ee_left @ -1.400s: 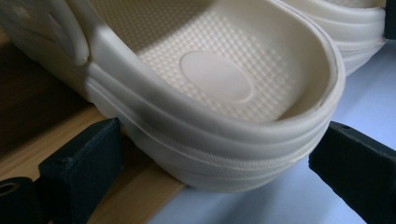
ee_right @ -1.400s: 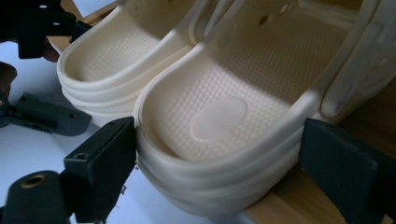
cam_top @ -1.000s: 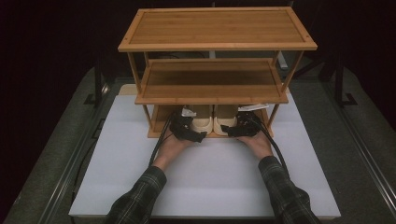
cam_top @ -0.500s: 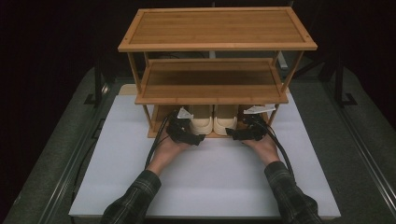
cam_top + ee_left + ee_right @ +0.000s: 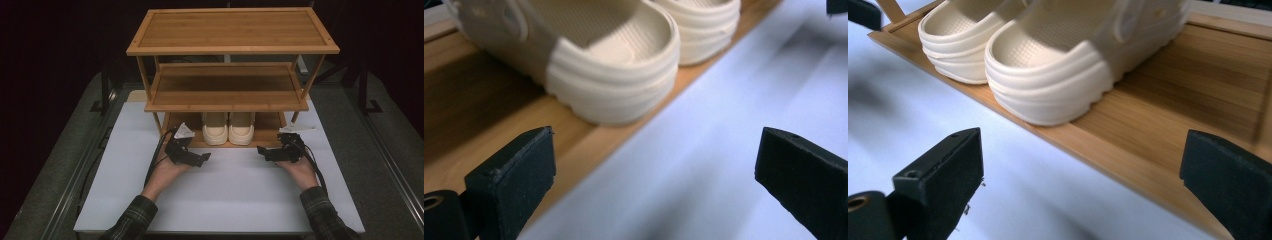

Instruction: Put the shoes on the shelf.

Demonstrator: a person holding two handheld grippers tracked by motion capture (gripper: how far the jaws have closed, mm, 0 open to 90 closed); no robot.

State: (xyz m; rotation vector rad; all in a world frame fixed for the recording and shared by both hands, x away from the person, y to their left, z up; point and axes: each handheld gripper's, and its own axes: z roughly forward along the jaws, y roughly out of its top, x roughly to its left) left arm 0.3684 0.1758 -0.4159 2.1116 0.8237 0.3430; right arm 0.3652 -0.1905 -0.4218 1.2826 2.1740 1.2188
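Observation:
Two cream clogs, one on the left (image 5: 215, 131) and one on the right (image 5: 241, 131), stand side by side on the bottom shelf of a bamboo rack (image 5: 227, 105), heels toward me. My left gripper (image 5: 204, 159) rests on the white board just in front of the shelf's left part. It is open and empty, and in the left gripper view (image 5: 654, 185) the nearer clog (image 5: 614, 75) lies beyond its jaws. My right gripper (image 5: 261, 150) is in front of the right part. Its jaws have just been opening, and nothing is between them in the right gripper view (image 5: 1078, 185), where the nearer clog (image 5: 1048, 75) sits ahead.
The three-tier rack stands at the back of a white board (image 5: 225, 200) on a dark table. Its middle shelf (image 5: 225, 82) and top shelf (image 5: 232, 30) are bare. The upright posts (image 5: 146, 80) flank the shelves. Black stands (image 5: 362, 92) rise beside the table.
Both hands have drawn back from the bottom shelf toward the near edge and slightly apart. The clogs stay on the shelf, free of both grippers.

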